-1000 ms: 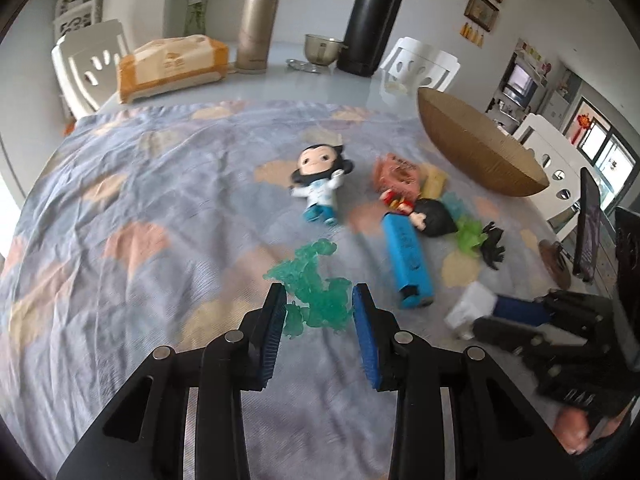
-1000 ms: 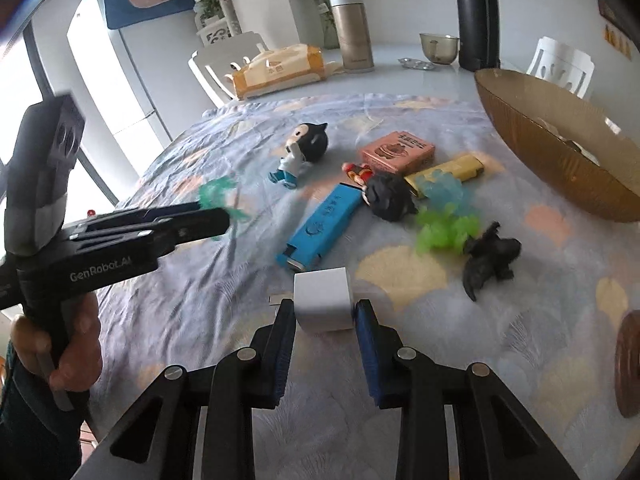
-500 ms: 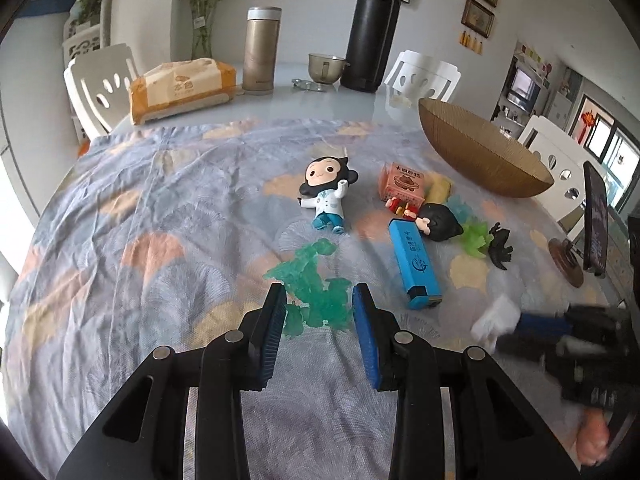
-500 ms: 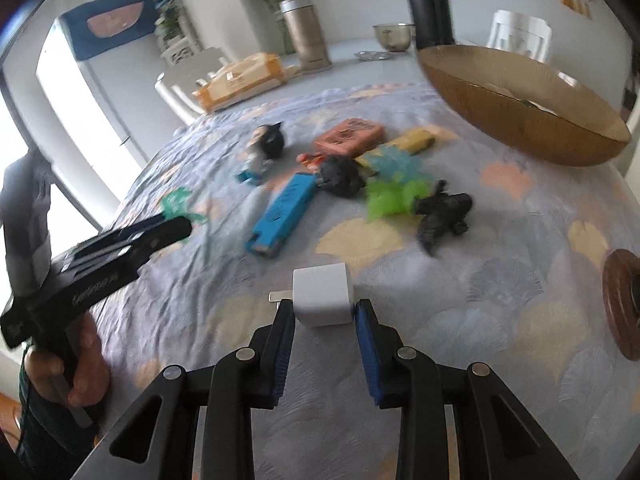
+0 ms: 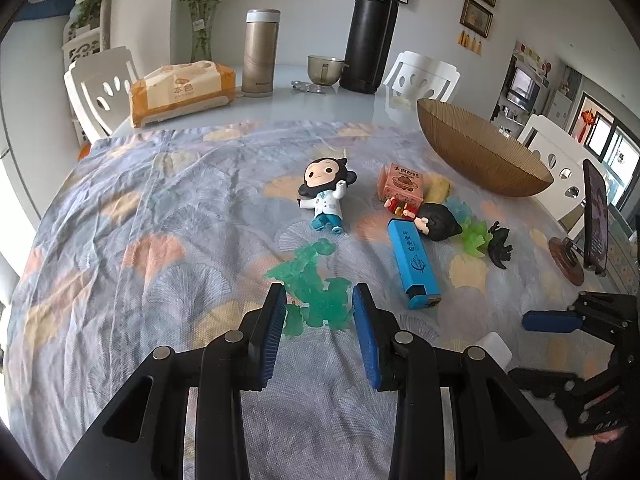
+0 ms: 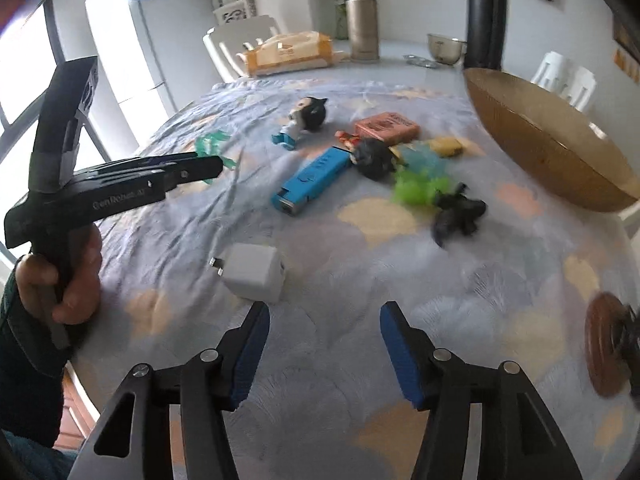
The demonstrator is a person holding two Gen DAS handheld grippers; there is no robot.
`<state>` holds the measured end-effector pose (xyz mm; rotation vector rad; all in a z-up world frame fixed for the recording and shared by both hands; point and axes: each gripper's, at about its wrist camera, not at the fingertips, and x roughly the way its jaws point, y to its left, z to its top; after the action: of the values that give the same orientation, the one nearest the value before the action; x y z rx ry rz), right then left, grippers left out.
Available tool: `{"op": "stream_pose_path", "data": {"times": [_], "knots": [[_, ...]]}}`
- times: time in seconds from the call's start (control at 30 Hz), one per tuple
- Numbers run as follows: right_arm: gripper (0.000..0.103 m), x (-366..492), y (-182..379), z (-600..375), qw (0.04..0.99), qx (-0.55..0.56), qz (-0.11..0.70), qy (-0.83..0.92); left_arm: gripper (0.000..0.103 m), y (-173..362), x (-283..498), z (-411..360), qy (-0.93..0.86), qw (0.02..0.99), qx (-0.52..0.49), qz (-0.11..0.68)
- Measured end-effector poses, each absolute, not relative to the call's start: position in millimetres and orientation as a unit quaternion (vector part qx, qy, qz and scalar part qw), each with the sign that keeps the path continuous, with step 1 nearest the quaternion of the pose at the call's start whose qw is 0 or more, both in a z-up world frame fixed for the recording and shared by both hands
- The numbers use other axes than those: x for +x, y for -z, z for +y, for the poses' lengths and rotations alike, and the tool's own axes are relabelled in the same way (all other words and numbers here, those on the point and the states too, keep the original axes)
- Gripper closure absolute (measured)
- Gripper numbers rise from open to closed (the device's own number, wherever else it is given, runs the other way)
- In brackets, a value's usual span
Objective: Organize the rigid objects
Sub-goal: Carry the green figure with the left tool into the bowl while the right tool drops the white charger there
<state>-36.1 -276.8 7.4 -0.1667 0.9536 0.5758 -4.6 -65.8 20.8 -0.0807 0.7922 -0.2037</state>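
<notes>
My left gripper (image 5: 319, 306) is shut on a translucent teal toy figure (image 5: 316, 288) and holds it over the patterned cloth (image 5: 160, 240). My right gripper (image 6: 325, 320) is open and empty. A white charger cube (image 6: 254, 272) lies on the cloth just ahead of its left finger; it also shows in the left wrist view (image 5: 496, 350). Further back lie a blue rectangular case (image 6: 310, 180), a big-headed doll in a white coat (image 5: 326, 192), a black-haired figure (image 6: 372, 156), a green toy (image 6: 416, 188), a black toy (image 6: 460, 216), an orange box (image 6: 386, 126) and a yellow piece (image 6: 446, 145).
A large brown bowl (image 6: 548, 140) stands at the right of the table. A phone on a round stand (image 5: 594, 224) is at the right edge. A tissue pack (image 5: 180, 90), a beige flask (image 5: 260, 52), a metal cup (image 5: 322, 70) and a black flask (image 5: 370, 28) stand at the back.
My right gripper has opened and let go of the white charger cube, which now lies on the cloth. The left gripper still holds the teal toy.
</notes>
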Motion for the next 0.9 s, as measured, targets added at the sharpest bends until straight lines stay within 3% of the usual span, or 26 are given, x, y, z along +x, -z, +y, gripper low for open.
{"op": "stream_pose_path", "data": {"times": [0.43, 0.5, 0.6, 0.8, 0.9], "knots": [[0.046, -7.6, 1.1, -229.4, 0.848, -0.121, 0.44, -0.268, 0.071, -19.2, -5.2, -66.7, 0.098, 0.917, -0.037, 0.386], [0.052, -5.7, 1.2, -227.3, 0.85, -0.111, 0.438, -0.271, 0.071, -18.9, -5.4, -68.0, 0.099, 0.916, -0.035, 0.386], [0.075, -11.9, 0.4, -221.2, 0.852, -0.122, 0.429, -0.275, 0.071, -18.9, -5.4, -68.3, 0.1, 0.916, -0.036, 0.386], [0.076, -20.9, -9.3, -232.1, 0.864, -0.097, 0.42, -0.26, 0.072, -25.7, -9.9, -74.4, 0.114, 0.921, -0.028, 0.371], [0.076, -19.5, -40.3, -256.3, 0.888, -0.072, 0.389, -0.234, 0.072, -42.3, -10.5, -81.9, 0.131, 0.923, -0.033, 0.359]]}}
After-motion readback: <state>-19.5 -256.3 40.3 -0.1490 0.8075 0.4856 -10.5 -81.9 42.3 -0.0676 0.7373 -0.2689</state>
